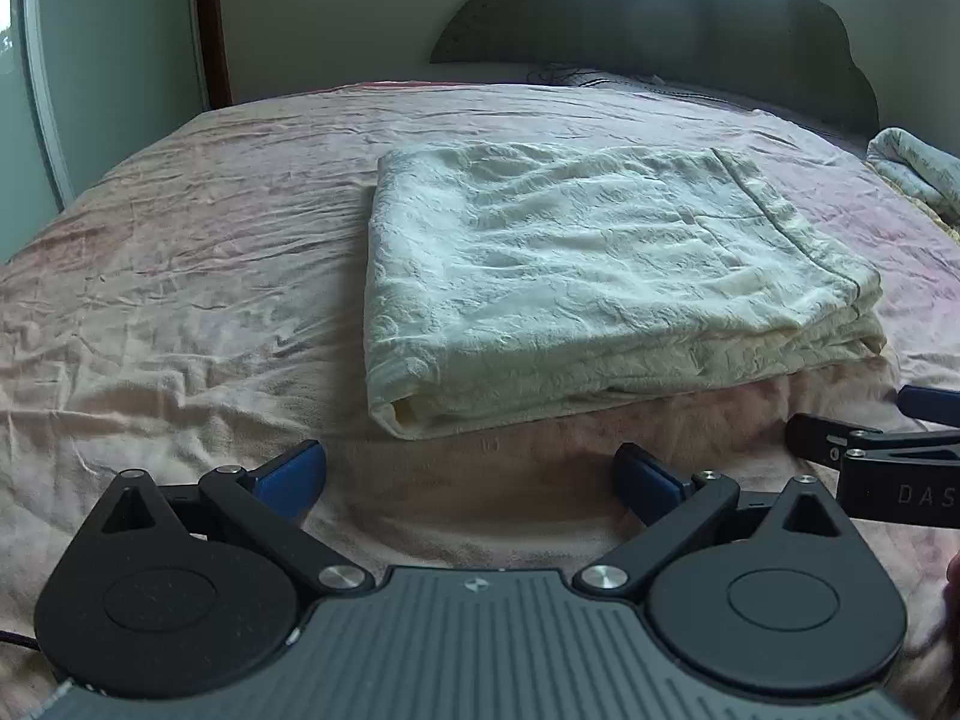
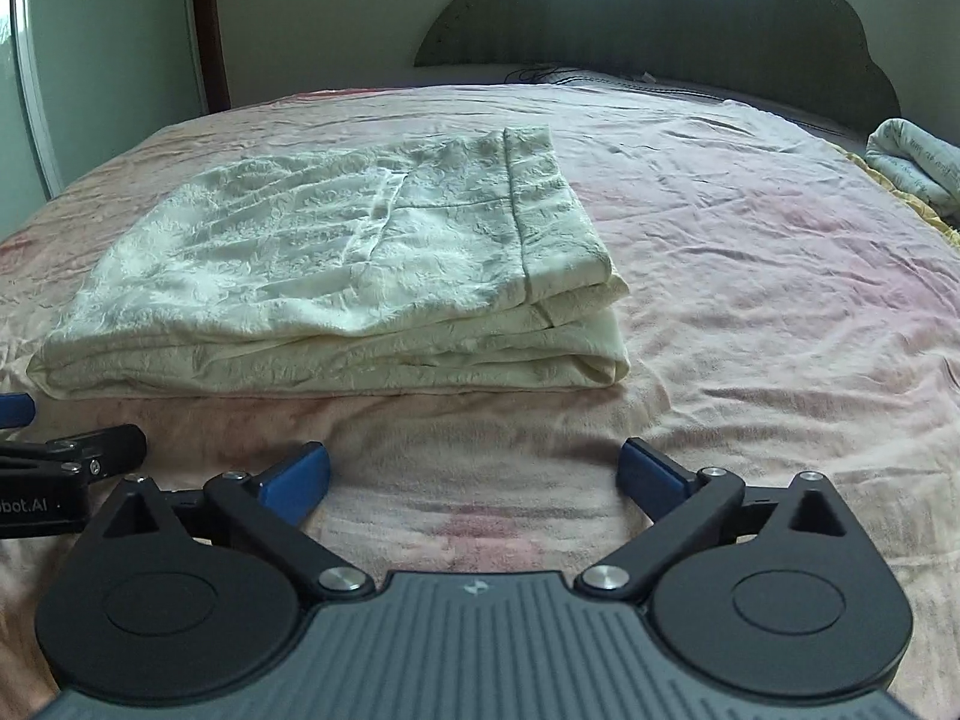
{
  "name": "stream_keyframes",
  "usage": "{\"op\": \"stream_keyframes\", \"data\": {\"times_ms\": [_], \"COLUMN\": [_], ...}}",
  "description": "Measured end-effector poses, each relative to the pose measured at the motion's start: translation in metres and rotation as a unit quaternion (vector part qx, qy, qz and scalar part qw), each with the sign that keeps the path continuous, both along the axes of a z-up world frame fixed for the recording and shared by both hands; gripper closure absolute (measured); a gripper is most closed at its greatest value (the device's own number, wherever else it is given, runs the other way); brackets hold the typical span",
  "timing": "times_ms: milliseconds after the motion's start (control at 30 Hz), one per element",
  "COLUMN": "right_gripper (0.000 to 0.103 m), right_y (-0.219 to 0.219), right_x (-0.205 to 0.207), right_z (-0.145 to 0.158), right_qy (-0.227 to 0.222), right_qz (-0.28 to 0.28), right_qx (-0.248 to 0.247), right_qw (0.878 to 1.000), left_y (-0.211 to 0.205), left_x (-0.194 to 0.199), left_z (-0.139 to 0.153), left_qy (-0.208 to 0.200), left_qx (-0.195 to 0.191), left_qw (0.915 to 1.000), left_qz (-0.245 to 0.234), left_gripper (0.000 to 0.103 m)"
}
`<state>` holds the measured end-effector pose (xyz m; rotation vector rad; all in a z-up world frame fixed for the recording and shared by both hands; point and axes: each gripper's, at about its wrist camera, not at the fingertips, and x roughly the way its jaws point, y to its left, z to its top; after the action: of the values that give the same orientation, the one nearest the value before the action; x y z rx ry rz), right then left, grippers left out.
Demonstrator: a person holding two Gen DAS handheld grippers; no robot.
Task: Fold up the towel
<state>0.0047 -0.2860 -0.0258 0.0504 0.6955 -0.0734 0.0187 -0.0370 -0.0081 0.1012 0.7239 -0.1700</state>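
Evidently the folding is close to done: the cream towel [image 1: 612, 276] lies as a thick, squared stack of several layers in the middle of the bed [image 1: 180, 276], its layered near edge facing the foot edge where both tools wait. The left claw [image 1: 468, 474] has its blue pads spread wide apart with only the pink bedcover between them, and it sits just short of the stack's near edge, touching nothing. The right claw [image 2: 474, 474] is likewise wide apart and empty, near the foot edge and off the towel's right corner; each tool shows at the rim of the other's view, so the two stand side by side. My reading is that the spread pads and the gap from the cloth mean the stack has been let go and left to settle. The top layer sits slightly askew, its hem running at an angle toward the headboard [image 1: 660, 12] side, so a tidying tug could yet be wanted. A second rolled cloth [image 2: 918, 168] rests at the bed's far right edge, well apart.
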Motion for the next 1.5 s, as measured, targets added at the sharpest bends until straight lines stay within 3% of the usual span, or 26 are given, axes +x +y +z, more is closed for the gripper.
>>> {"op": "stream_keyframes", "data": {"times_ms": [1500], "right_gripper": [0.000], "right_y": [0.0019], "right_x": [-0.0057], "right_z": [-0.0025], "right_qy": [-0.012], "right_qz": [-0.005], "right_qx": [-0.003], "right_qw": [1.000], "left_y": [0.0015], "left_x": [0.0030], "left_z": [-0.0002], "left_qy": [-0.001], "left_qx": [-0.015], "left_qw": [0.9998], "left_qz": [0.010], "left_gripper": [0.000]}}
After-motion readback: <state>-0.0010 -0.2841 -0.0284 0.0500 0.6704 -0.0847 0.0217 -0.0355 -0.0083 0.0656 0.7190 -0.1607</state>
